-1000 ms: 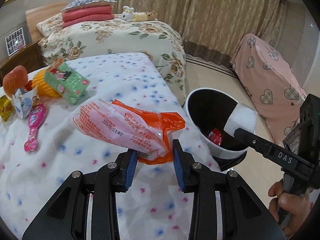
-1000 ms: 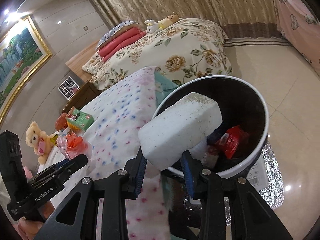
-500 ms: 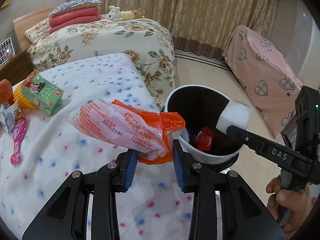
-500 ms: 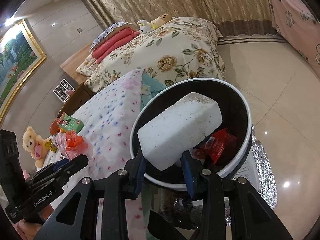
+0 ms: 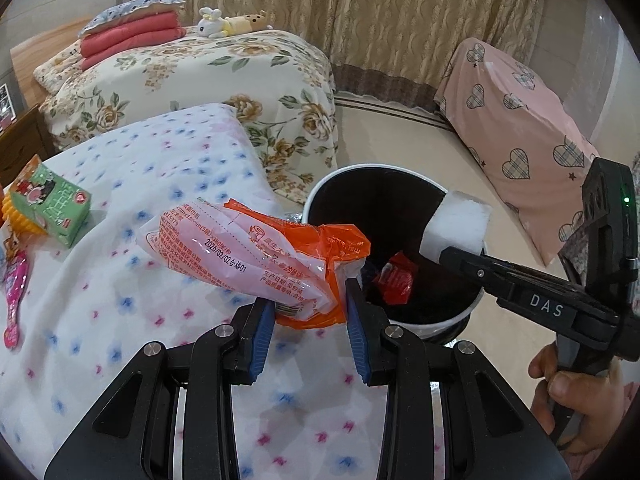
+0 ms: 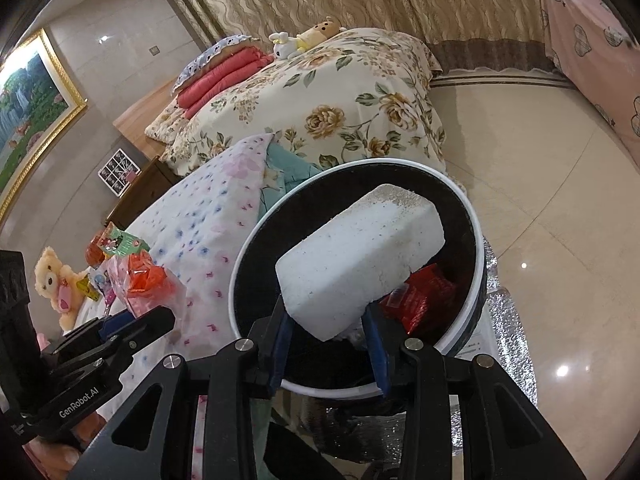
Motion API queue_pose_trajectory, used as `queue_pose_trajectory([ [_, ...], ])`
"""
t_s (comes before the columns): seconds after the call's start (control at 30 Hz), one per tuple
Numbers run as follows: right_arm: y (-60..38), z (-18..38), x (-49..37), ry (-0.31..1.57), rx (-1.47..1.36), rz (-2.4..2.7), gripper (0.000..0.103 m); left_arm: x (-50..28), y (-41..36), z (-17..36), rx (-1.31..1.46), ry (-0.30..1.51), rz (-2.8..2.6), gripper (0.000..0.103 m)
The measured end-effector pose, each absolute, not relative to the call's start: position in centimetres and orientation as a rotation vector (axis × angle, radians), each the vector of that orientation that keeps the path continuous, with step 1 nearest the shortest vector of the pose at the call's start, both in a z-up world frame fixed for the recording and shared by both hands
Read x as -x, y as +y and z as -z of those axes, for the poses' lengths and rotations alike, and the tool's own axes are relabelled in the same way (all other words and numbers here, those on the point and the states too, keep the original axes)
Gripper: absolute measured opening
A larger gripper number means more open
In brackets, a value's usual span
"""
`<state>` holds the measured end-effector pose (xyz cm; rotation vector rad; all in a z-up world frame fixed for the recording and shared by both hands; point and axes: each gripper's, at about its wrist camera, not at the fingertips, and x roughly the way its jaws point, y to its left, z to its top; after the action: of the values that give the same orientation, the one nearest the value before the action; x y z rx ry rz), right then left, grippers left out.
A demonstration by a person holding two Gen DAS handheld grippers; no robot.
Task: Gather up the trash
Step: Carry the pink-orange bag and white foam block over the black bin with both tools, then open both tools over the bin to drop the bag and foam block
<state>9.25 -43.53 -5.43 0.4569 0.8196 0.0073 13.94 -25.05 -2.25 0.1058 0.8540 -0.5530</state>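
While my left gripper (image 5: 307,312) pinches the crumpled orange-and-white plastic wrapper (image 5: 256,258) between its blue pads, the bag sticks out up and to the left, over the right edge of the white bedspread dotted with blue and pink flowers (image 5: 120,300). Jaws stand part-way closed, pressed on the wrapper's bunched end.

My right gripper (image 6: 329,336) clamps the lower end of a white rectangular foam block (image 6: 360,268); the block juts forward, over the mouth of the round black bin with a white rim (image 6: 478,240). Jaws likewise part-way closed, tight on the foam. In the left wrist view, the same block (image 5: 456,228) sits at the bin's (image 5: 440,322) far right rim, with my right hand (image 5: 580,396) on the handle at the lower right.

Bin stands on the floor just right of the bedspread, on a silver foil mat (image 6: 508,344). 1 red crinkled packet (image 5: 394,280) lies inside it, with other dark scraps I cannot make out.

Far left on the bedspread: a green printed carton (image 5: 52,202) against a yellow ridged object (image 5: 16,216), and a pink flat packet (image 5: 16,292) nearer. Beyond, a floral-covered bed (image 5: 208,80) with folded red quilts (image 5: 128,38) and small plush toys (image 5: 232,24).
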Motion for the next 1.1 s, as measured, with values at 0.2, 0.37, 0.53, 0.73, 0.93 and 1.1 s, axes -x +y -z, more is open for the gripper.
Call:
queue_pose_trajectory([
  [0.2,-44.4,5.9,-9.5,0.837,-0.456,0.007,0.036,-14.3,-26.4,2.3,-0.128,0.858,0.574,0.032],
  [0.37,-44.8,5.9,-9.6,0.84,-0.459,0.009,0.038,-14.7,-27.3,2.5,-0.137,0.863,0.584,0.032],
  [0.53,-44.9,5.9,-9.8,0.847,-0.459,0.002,0.038,-15.0,-27.7,2.7,-0.143,0.873,0.592,0.033],
  [0.73,-45.1,5.8,-10.0,0.851,-0.465,0.005,0.043,-14.9,-27.9,2.6,-0.141,0.874,0.601,0.043],
  [0.93,-45.3,5.8,-9.6,0.843,-0.477,0.032,0.058,-14.6,-26.6,2.7,-0.113,0.883,0.589,0.048],
  [1.1,-44.5,5.3,-9.2,0.819,-0.482,0.018,0.071,-14.2,-25.0,2.5,-0.078,0.876,0.577,0.056],
])
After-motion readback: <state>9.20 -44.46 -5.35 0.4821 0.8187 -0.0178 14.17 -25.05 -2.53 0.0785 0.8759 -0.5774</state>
